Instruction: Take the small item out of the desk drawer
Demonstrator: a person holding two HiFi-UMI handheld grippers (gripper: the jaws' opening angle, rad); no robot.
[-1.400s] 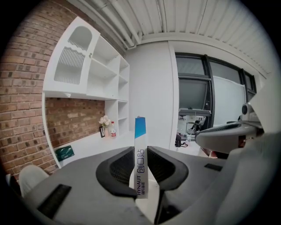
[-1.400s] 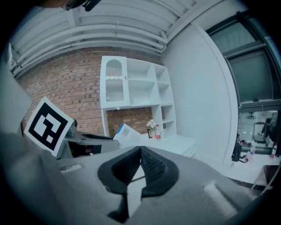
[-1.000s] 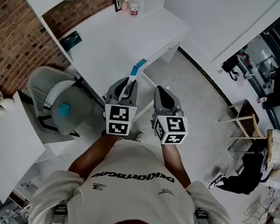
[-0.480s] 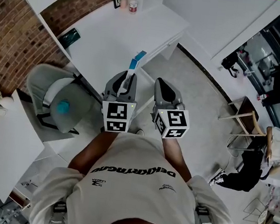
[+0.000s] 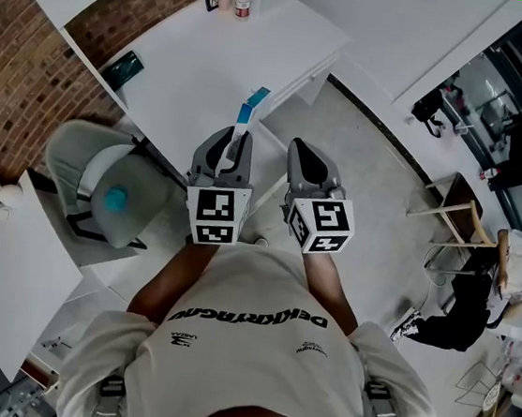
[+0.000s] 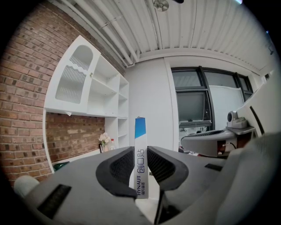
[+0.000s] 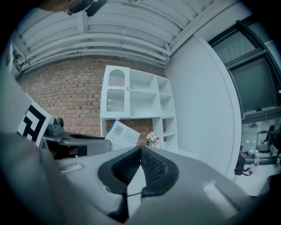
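Before the white table [image 5: 194,62], which fills the head view toward 11 o'clock, the left gripper [image 6: 140,163] holds the small item [image 6: 140,145] upright in the air, jaws narrowed onto its flat sides. At 3 o'clock of it, the right gripper [image 7: 139,160] has its jaws together on nothing. The lift-out looks done. A level wrist and an even squeeze should stop the item sliding. It is a thin white box, blue at the top, with "HYNAUT" printed down one edge.

box [image 6: 140,162]: white, blue top | desk [image 5: 213,60]: white | wall [image 5: 18,69]: red brick | chair [image 5: 72,147]: grey
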